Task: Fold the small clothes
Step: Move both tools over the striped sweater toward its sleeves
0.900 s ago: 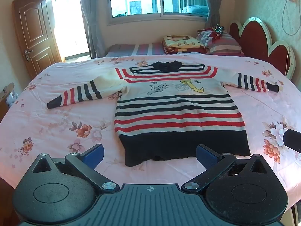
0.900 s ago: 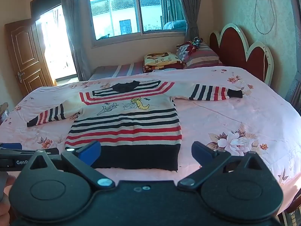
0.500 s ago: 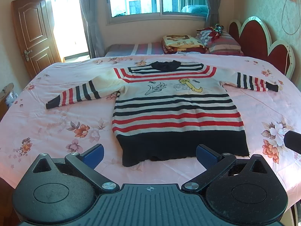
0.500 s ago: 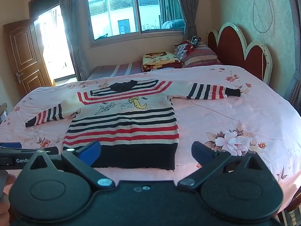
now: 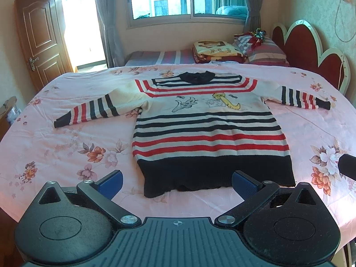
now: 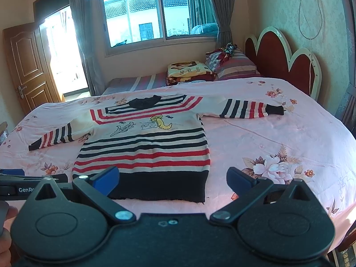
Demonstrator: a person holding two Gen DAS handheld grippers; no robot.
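Observation:
A small striped sweater (image 5: 209,129) lies flat and face up on the pink floral bedspread (image 5: 66,146), both sleeves spread out, black hem nearest me. It also shows in the right wrist view (image 6: 144,146). My left gripper (image 5: 176,182) is open and empty, hovering just short of the hem. My right gripper (image 6: 172,180) is open and empty, above the hem's right part. The left gripper's body (image 6: 13,187) shows at the right wrist view's left edge.
Folded blankets (image 5: 218,50) and striped pillows (image 5: 264,51) lie at the far end by the red headboard (image 5: 311,53). A wooden door (image 5: 37,44) stands at far left. The bed's near edge (image 5: 200,209) runs under the grippers.
Both grippers have edged slightly forward toward the sweater's hem and tilted down a little. The sweater has not moved. Both stay open.

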